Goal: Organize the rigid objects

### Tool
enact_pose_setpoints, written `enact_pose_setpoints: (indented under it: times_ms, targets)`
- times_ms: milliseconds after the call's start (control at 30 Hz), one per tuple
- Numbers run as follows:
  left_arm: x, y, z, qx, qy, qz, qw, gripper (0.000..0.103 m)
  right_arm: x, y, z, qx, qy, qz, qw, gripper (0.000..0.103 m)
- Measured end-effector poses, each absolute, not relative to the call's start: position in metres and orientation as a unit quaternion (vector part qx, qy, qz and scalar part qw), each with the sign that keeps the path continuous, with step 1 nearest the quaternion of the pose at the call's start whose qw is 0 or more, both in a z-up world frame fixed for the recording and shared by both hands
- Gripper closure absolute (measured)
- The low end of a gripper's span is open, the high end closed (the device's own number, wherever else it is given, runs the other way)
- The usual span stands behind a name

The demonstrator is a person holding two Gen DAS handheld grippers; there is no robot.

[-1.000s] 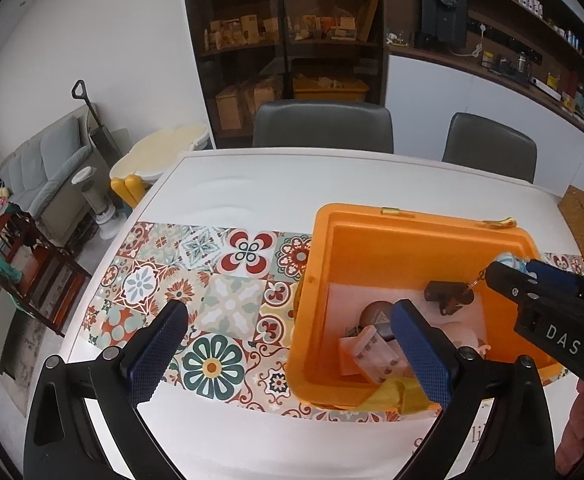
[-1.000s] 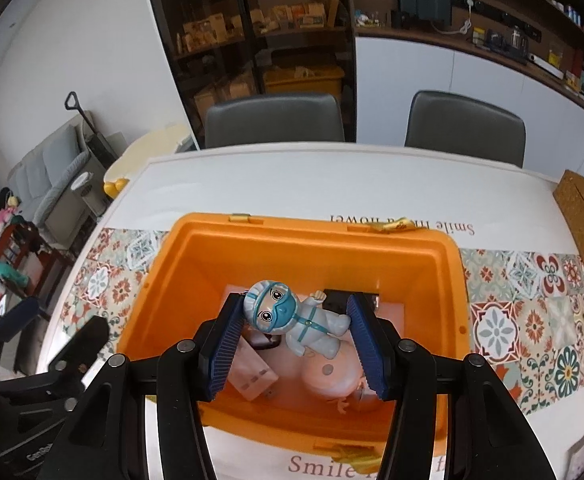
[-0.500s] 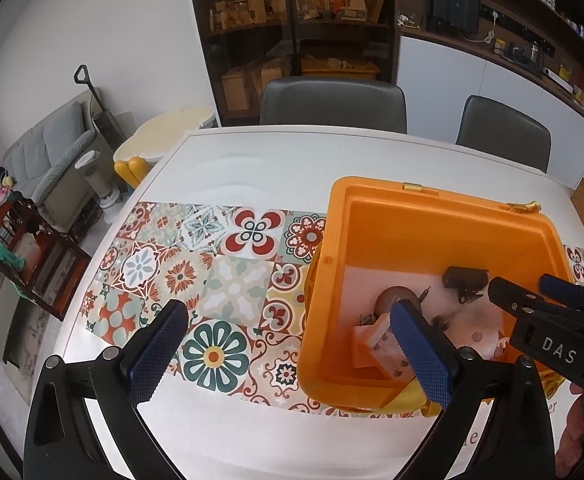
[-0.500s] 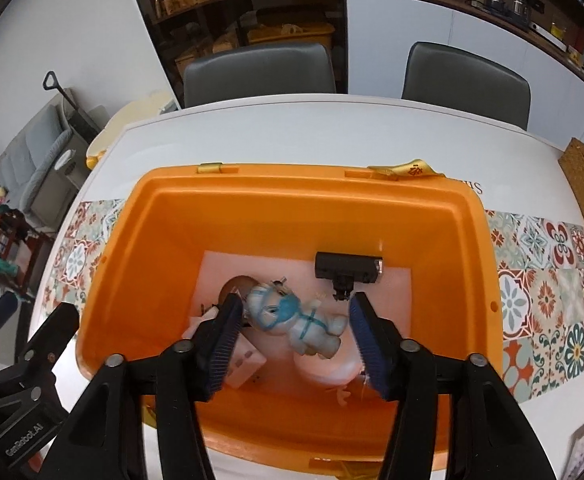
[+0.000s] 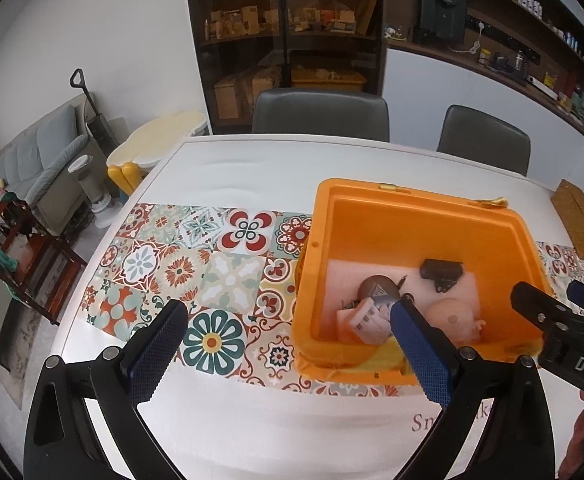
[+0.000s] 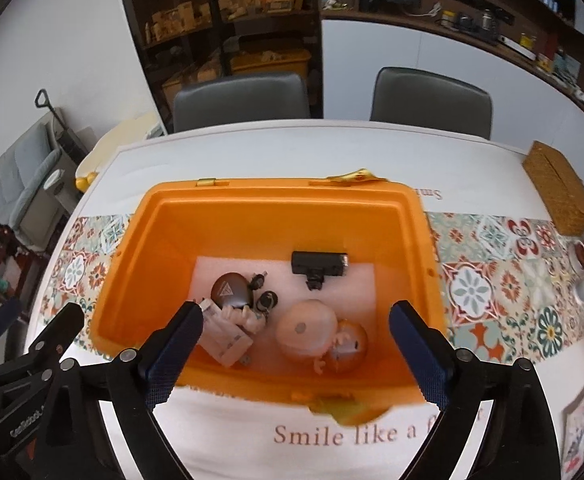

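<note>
Both grippers empty over the orange bin

Right gripper [image 6: 294, 354] hung over the orange bin [image 6: 276, 208], jaws wide, holding nothing; left gripper [image 5: 288, 354] sat wide too, beside it; toys [image 6: 320, 330], a black gadget [image 6: 319, 266] and a brown disc [image 6: 231, 290] lay inside.

My left gripper [image 5: 288, 344] hangs with jaws spread wide and empty; my right gripper [image 6: 294, 346] likewise gapes, seemingly holding nothing.

Black claw [image 6: 294, 346], blue knurled pads [image 6: 174, 354]
</note>
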State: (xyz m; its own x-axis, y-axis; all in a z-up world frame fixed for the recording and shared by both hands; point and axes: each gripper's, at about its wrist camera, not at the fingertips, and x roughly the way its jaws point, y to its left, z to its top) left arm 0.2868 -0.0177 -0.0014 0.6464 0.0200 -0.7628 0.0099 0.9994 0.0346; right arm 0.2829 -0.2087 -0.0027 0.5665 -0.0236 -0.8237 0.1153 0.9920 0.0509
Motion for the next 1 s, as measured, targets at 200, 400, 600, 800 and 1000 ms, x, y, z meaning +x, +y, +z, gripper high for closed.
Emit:
enact_pose_setpoints:
  times_ms: [200, 400, 600, 800, 1000]
  targets:
    - [0.264, -0.019, 0.011, 0.02, 0.407, -0.007, 0.913, 0.0, 0.248, -0.213, 0.013, 0.048, 0.455, -0.061, 0.887, 0.007]
    - [0.241, -0.023, 0.019, 0.026, 0.4, -0.012, 0.916, 0.0, 0.212, -0.214, 0.028, 0.038, 0.432, -0.088, 0.897, 0.004]
    - [0.221, -0.021, 0.026, 0.022, 0.4, -0.022, 0.916, 0.0, 0.183, -0.218, 0.036, 0.042, 0.417, -0.109, 0.901, 0.003]
    - [0.201, -0.021, 0.028, 0.039, 0.397, -0.025, 0.917, 0.0, 0.158, -0.222, 0.034, 0.058, 0.422, -0.114, 0.898, 0.003]
    - [0.186, -0.021, 0.026, 0.045, 0.403, -0.032, 0.914, 0.0, 0.139, -0.219, 0.032, 0.058, 0.426, -0.11, 0.896, 0.003]
